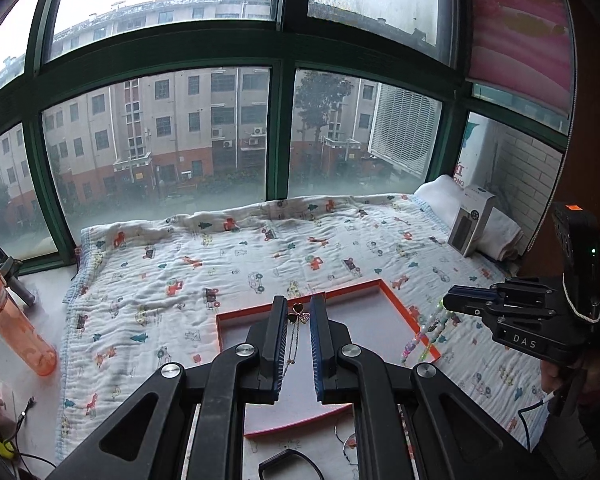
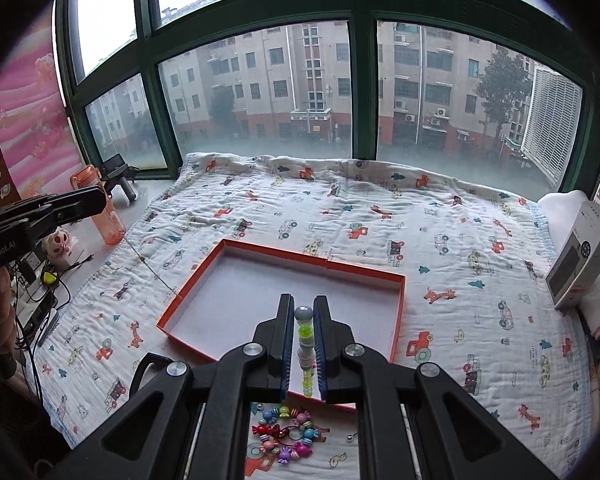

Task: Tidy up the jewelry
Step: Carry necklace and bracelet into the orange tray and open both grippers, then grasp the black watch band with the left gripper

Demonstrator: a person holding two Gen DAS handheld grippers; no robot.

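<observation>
My left gripper is shut on a thin chain necklace with a heart pendant, held above the orange-rimmed tray. The chain hangs down between the fingers. My right gripper is shut on a beaded bracelet of grey, green and white beads, above the tray. In the left wrist view the right gripper stands over the tray's right rim with the bead string dangling. The left gripper shows at the left edge of the right wrist view.
A pile of colourful candy beads and a black bangle lie on the printed blanket in front of the tray. An orange bottle stands left. A white box leans at the right by the window.
</observation>
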